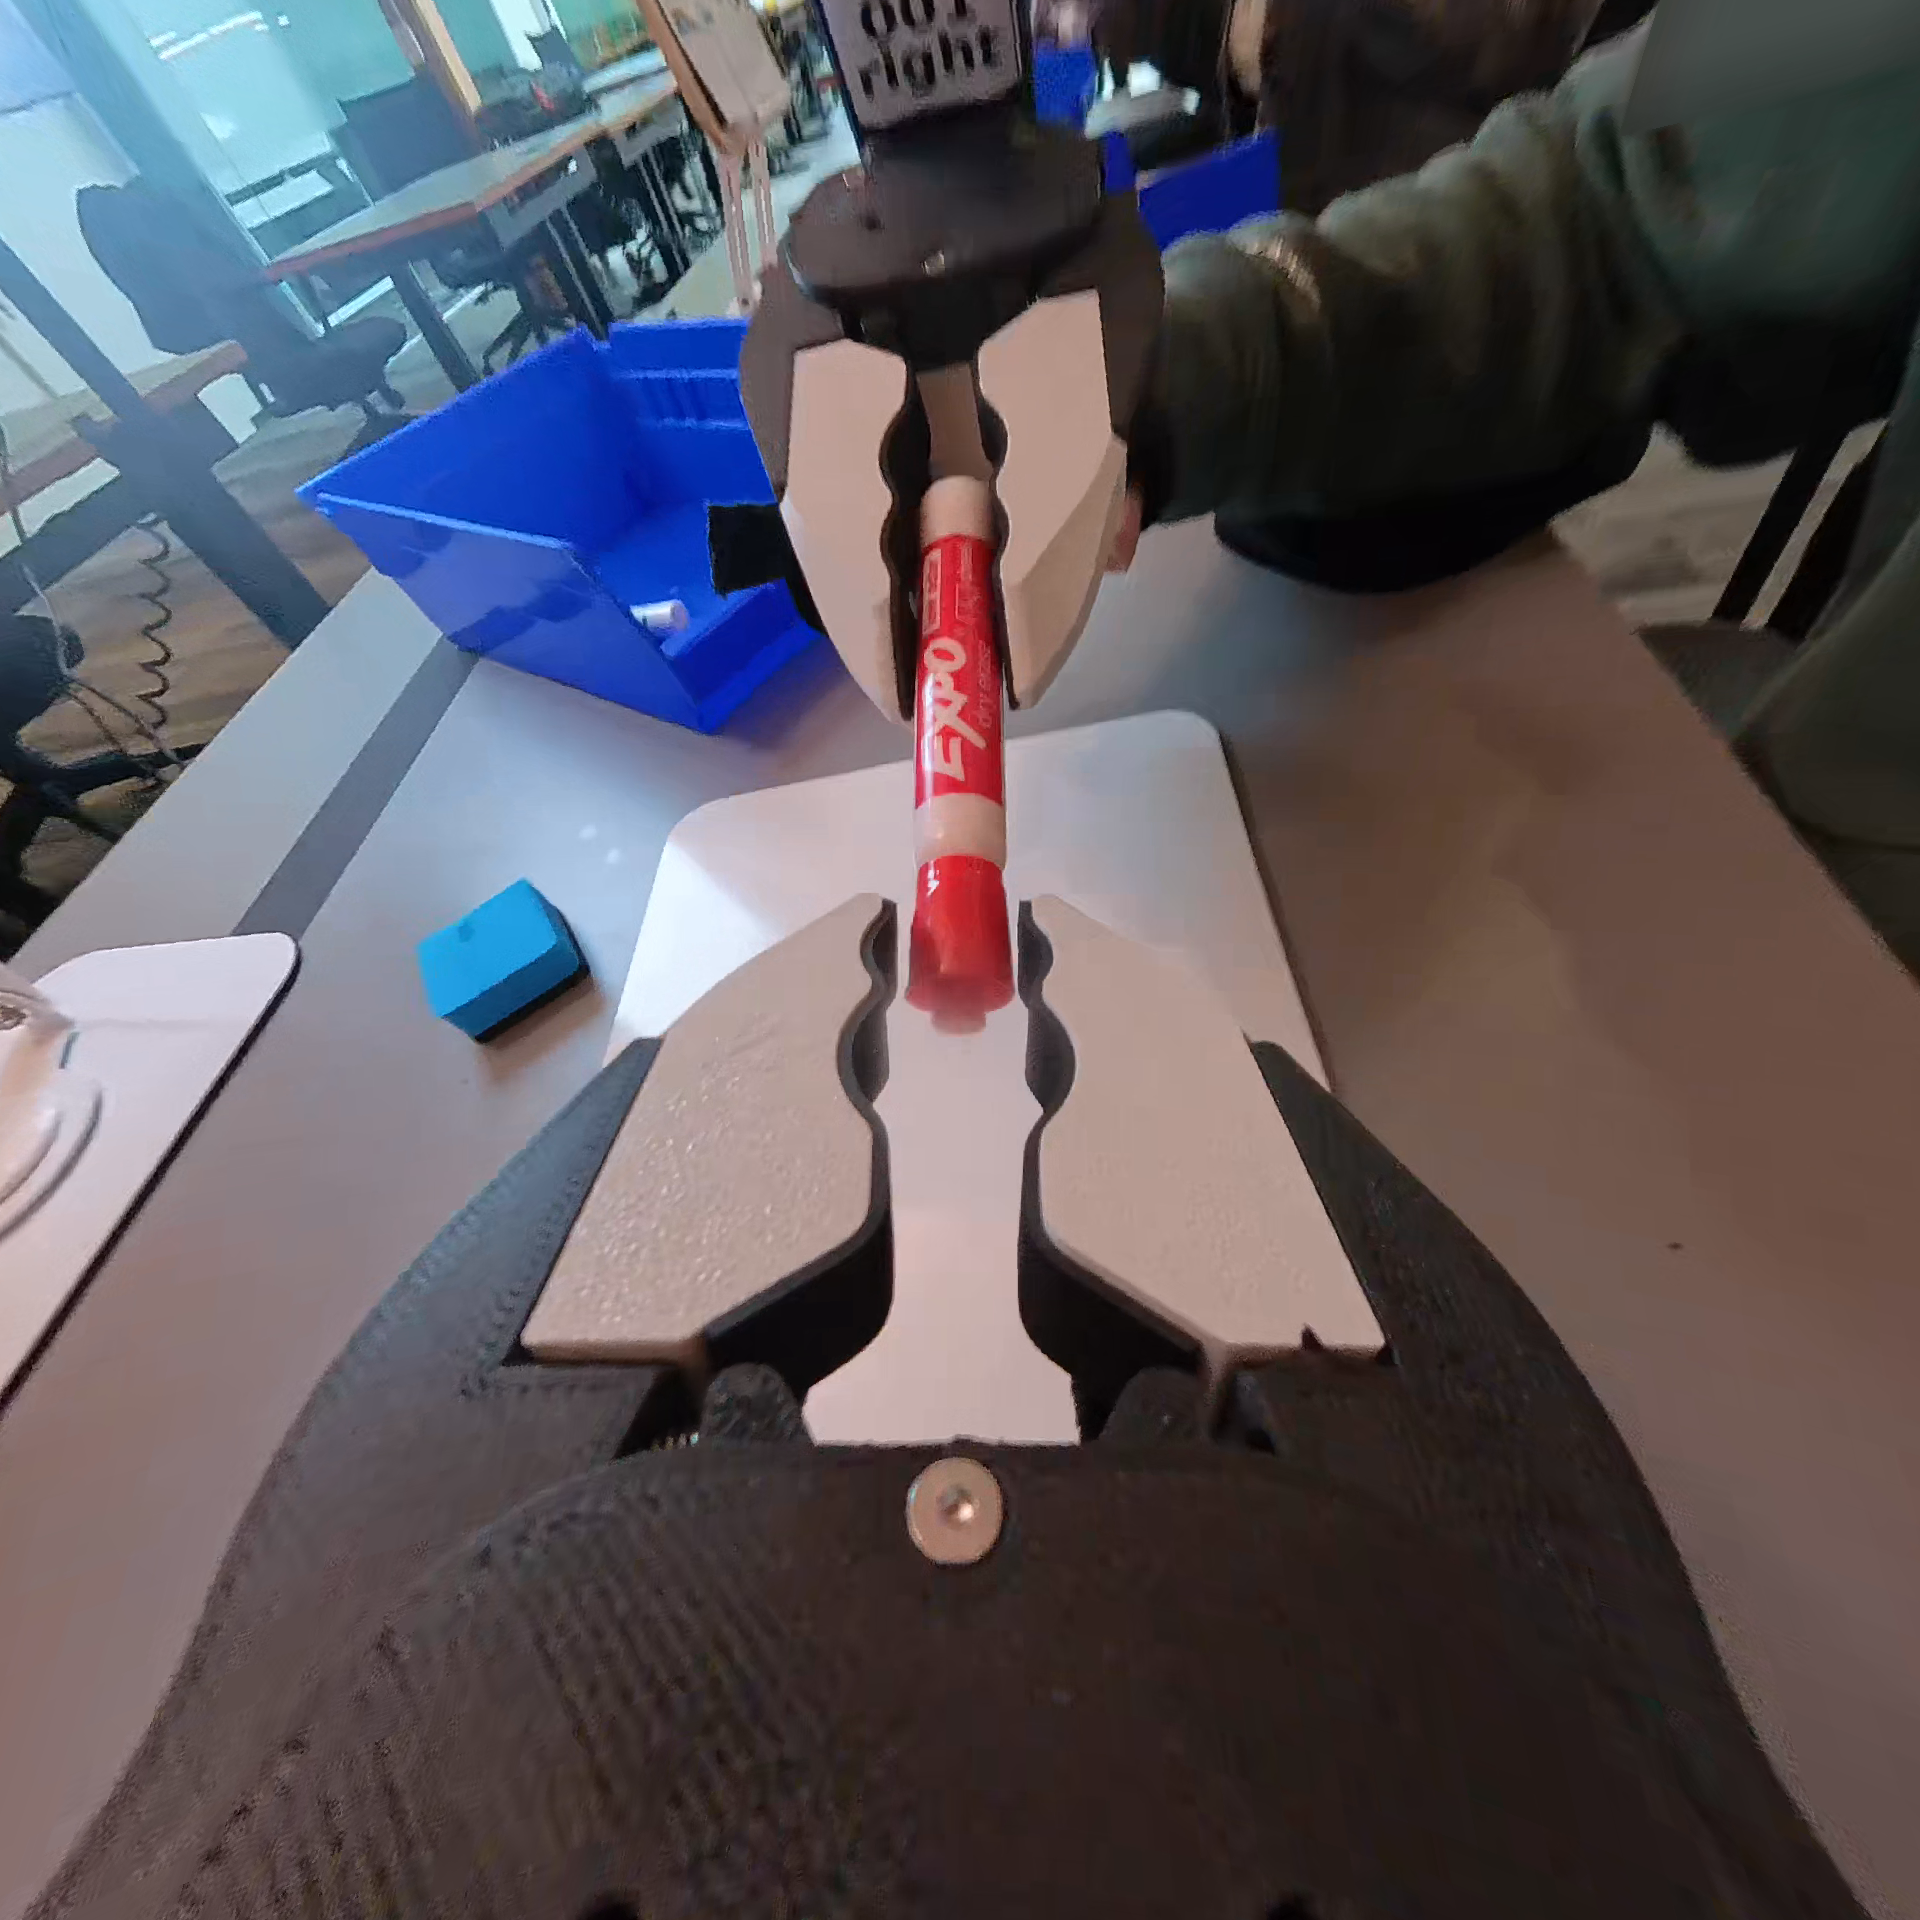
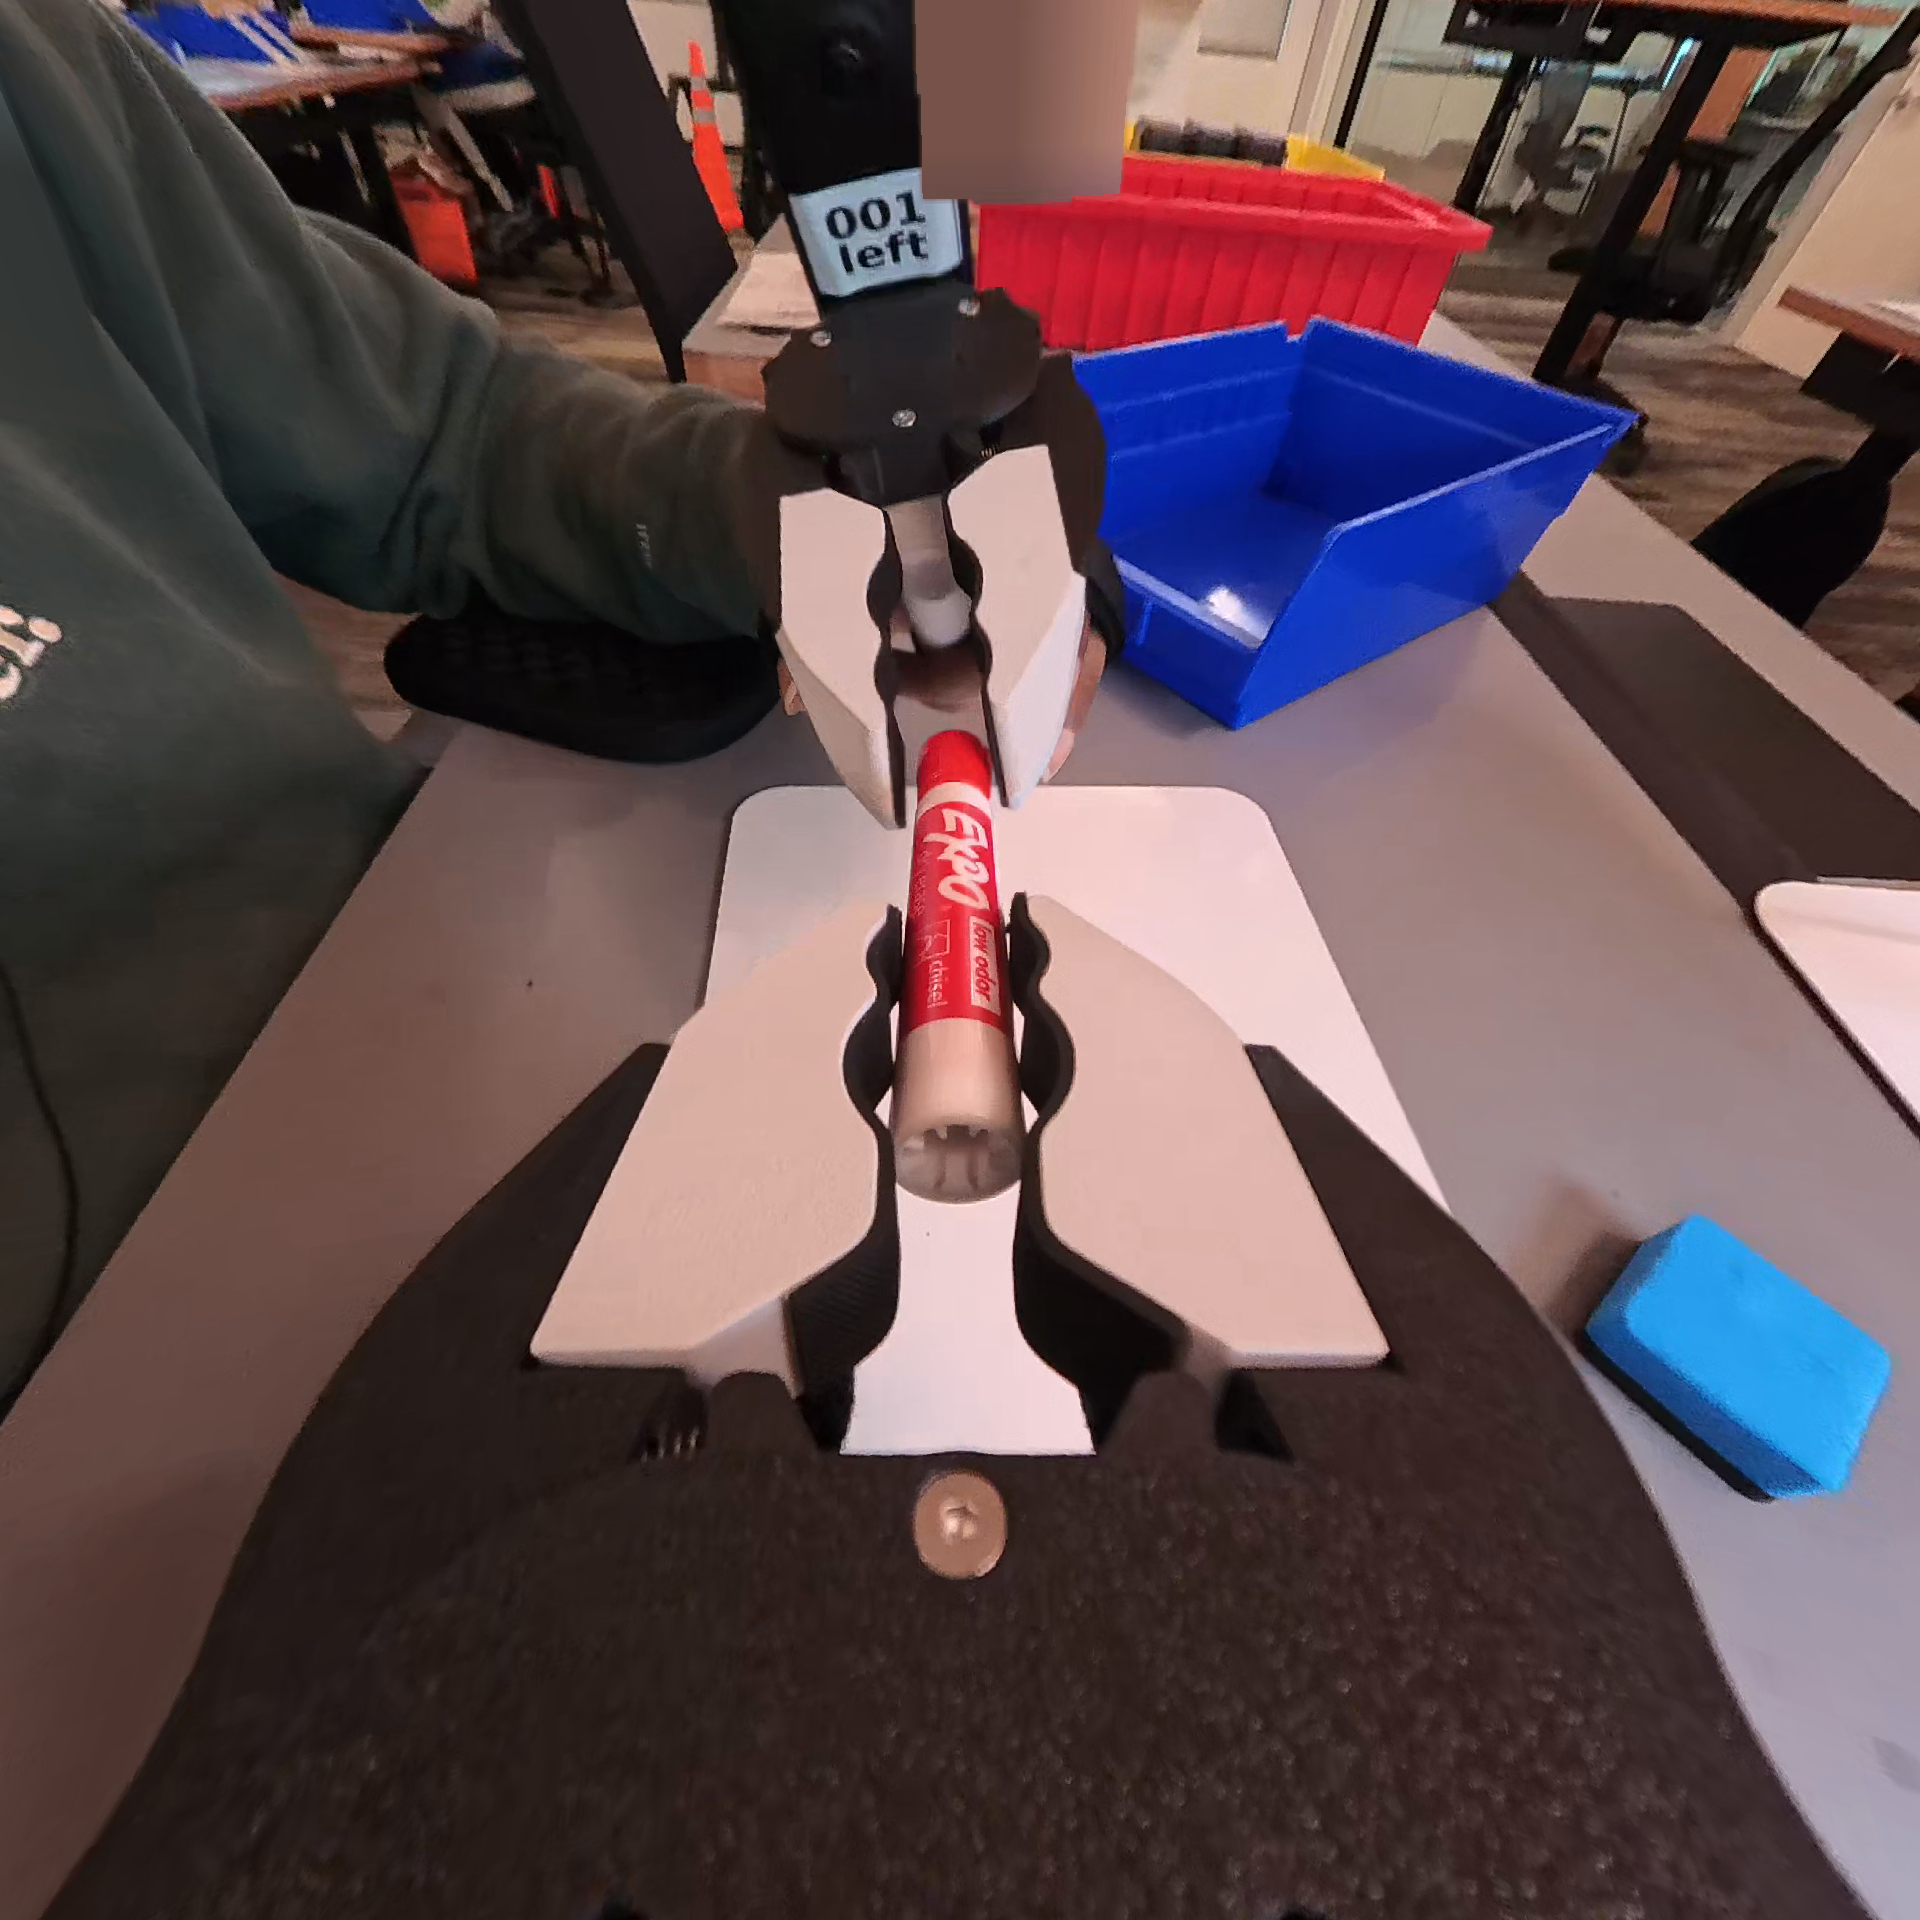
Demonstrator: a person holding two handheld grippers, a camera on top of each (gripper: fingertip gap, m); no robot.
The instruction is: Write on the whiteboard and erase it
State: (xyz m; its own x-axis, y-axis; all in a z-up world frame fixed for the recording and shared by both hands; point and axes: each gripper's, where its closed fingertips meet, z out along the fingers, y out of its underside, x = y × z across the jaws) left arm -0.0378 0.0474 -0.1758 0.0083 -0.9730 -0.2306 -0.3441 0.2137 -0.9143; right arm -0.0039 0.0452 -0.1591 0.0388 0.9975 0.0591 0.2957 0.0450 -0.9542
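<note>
From the left, the left tool (image 1: 956,966) hangs parted around the red marker's (image 1: 958,727) cap over the whiteboard (image 1: 1122,810), facing the right tool (image 2: 956,971) clenched on the barrel, with bare table (image 2: 1455,831) beyond the board's edges.

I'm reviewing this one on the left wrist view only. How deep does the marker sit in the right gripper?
Observer: The right gripper is shut on the marker, and the butt end lies in the fingers' wide notch.
Operator: Anything behind the blue bin?
Observer: A red bin stands behind the blue bin.
Operator: Does the left gripper hold the cap?
Observer: No. The cap lies between the open left gripper's fingertips, with gaps either side.
</note>
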